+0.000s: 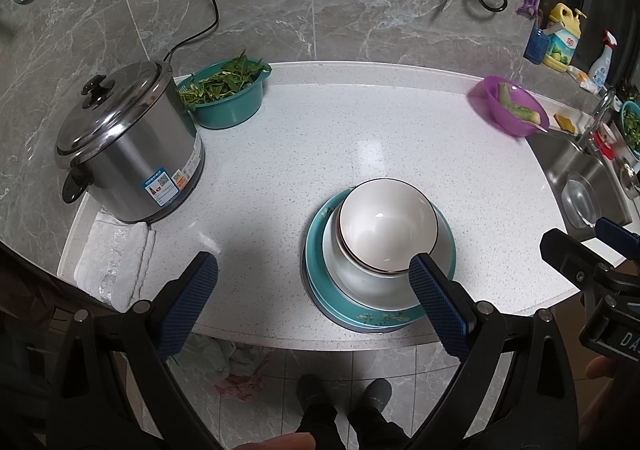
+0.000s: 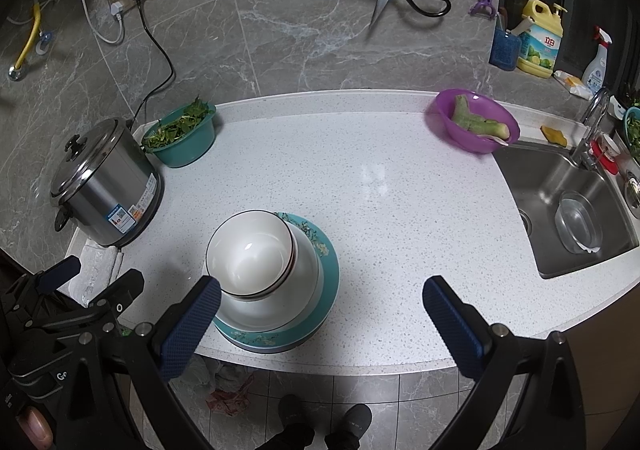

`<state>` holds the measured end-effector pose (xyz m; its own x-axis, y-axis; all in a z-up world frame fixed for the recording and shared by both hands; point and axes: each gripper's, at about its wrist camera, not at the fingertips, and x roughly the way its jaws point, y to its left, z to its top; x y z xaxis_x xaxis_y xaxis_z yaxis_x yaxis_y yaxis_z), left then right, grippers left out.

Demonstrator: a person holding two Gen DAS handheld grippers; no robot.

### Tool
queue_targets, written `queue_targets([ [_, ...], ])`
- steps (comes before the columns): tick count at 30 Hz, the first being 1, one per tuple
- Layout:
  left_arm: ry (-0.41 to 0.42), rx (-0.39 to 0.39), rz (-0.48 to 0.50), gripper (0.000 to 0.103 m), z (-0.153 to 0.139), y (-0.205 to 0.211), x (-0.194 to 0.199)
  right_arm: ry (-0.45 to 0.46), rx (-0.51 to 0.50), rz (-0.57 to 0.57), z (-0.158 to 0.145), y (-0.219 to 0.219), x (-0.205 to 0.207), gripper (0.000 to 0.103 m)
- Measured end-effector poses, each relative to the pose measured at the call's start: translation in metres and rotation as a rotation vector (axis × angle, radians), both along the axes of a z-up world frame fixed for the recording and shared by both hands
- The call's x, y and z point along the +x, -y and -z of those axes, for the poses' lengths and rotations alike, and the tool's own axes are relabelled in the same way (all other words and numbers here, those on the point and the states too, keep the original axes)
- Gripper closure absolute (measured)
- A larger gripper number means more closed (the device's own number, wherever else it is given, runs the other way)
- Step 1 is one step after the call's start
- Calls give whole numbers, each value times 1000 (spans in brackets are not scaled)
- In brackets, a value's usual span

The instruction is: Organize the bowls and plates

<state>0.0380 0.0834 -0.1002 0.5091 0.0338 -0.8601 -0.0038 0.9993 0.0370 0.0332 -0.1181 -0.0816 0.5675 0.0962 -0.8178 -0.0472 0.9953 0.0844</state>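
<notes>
Left wrist view shows the white speckled worktop [image 1: 360,122], hard, flat and smooth. Near its front edge sits a stack of dishes. At the bottom is a teal plate [image 1: 320,290], round and flat with a flower pattern on its rim. On it rests a big white bowl [image 1: 360,282], and inside that sit smaller white bowls [image 1: 386,228] with dark rims.

All of them look shiny and glazed, so I think they are hard, slippery and easy to break. The whole stack is likely heavy. A good place to hold would be a rim, one dish at a time, or the plate's edge with both tongs.

The left tongs [image 1: 312,286] are spread wide and hold nothing. One blue pad is close to the big bowl. The right tongs [image 2: 320,306] are also spread wide and bare, beside the stack.
</notes>
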Motion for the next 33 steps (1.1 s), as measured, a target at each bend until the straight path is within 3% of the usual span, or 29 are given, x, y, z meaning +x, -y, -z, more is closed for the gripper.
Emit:
queue_targets([
  [33, 0, -5, 3, 6, 4, 1, 4, -2, 1, -2, 0, 1, 2, 0],
])
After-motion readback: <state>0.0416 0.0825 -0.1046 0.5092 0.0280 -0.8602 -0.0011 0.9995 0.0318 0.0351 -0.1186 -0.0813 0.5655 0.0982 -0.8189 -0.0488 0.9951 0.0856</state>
